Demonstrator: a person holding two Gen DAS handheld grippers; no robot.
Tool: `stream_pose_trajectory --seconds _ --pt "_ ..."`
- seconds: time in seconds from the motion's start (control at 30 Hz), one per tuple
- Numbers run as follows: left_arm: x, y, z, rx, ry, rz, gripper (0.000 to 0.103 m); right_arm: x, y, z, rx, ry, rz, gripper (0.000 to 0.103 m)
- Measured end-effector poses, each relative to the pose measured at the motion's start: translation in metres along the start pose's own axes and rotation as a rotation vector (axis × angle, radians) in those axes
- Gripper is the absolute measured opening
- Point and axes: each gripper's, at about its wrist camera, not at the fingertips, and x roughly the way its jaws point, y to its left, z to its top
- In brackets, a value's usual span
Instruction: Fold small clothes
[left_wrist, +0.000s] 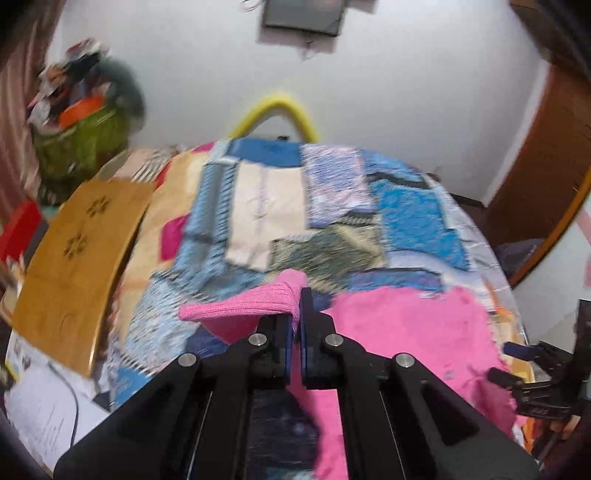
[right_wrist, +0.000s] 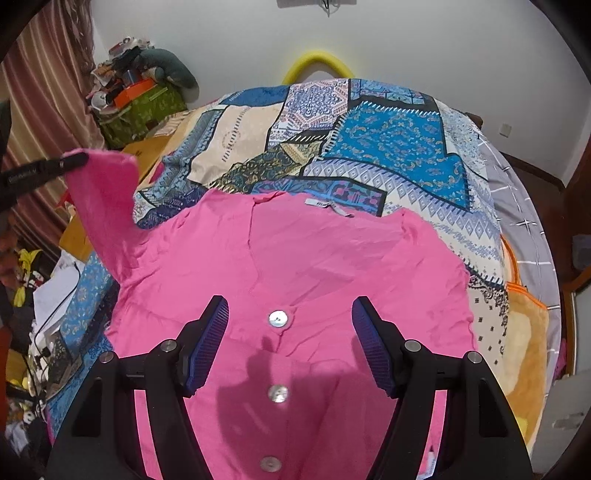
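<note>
A pink buttoned garment (right_wrist: 295, 266) lies spread on the patchwork bedspread (right_wrist: 388, 147), buttons facing up. My left gripper (left_wrist: 297, 314) is shut on the ribbed pink sleeve cuff (left_wrist: 240, 306) and holds it lifted off the bed. In the right wrist view the left gripper (right_wrist: 70, 162) shows at the far left holding the raised sleeve (right_wrist: 99, 199). My right gripper (right_wrist: 290, 325) is open and empty, hovering over the garment's front above the top button (right_wrist: 279, 318). It also shows at the right edge of the left wrist view (left_wrist: 517, 365).
A brown cardboard sheet (left_wrist: 77, 258) lies along the bed's left side. A green box piled with clutter (right_wrist: 144, 107) stands at the back left by a curtain. A yellow hoop (right_wrist: 317, 66) leans on the white wall. A wooden door (left_wrist: 546, 155) is at right.
</note>
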Motion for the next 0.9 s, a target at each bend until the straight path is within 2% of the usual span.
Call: stream_pose_trajectory --seconds 0.17,0.4,0.57,0.77,0.87,0.9 --pt "0.008 -0.063 -0.003 0.092 0.013 -0.069 0.002 -0.007 -0.018 -0.001 0.015 -0.026 0.016 0.066" --pt "0.052 -0.135 -0.042 0.245 0.136 -0.096 0.002 -0.011 -0.04 -0.011 0.054 -0.03 0.036 0.066" --pt "0.072 -0.164 -0.074 0.325 0.218 -0.112 0.002 -0.011 -0.047 -0.016 0.072 -0.026 0.052 0.066" --pt "0.084 -0.173 -0.092 0.362 0.321 -0.098 0.004 -0.01 -0.041 -0.015 0.064 -0.024 0.066 0.066" --pt "0.077 -0.167 -0.092 0.366 0.317 -0.084 0.018 -0.01 -0.034 -0.012 0.052 -0.025 0.07 0.066" --pt "0.072 -0.163 -0.09 0.365 0.305 -0.077 0.028 -0.011 -0.032 -0.011 0.047 -0.027 0.072 0.066"
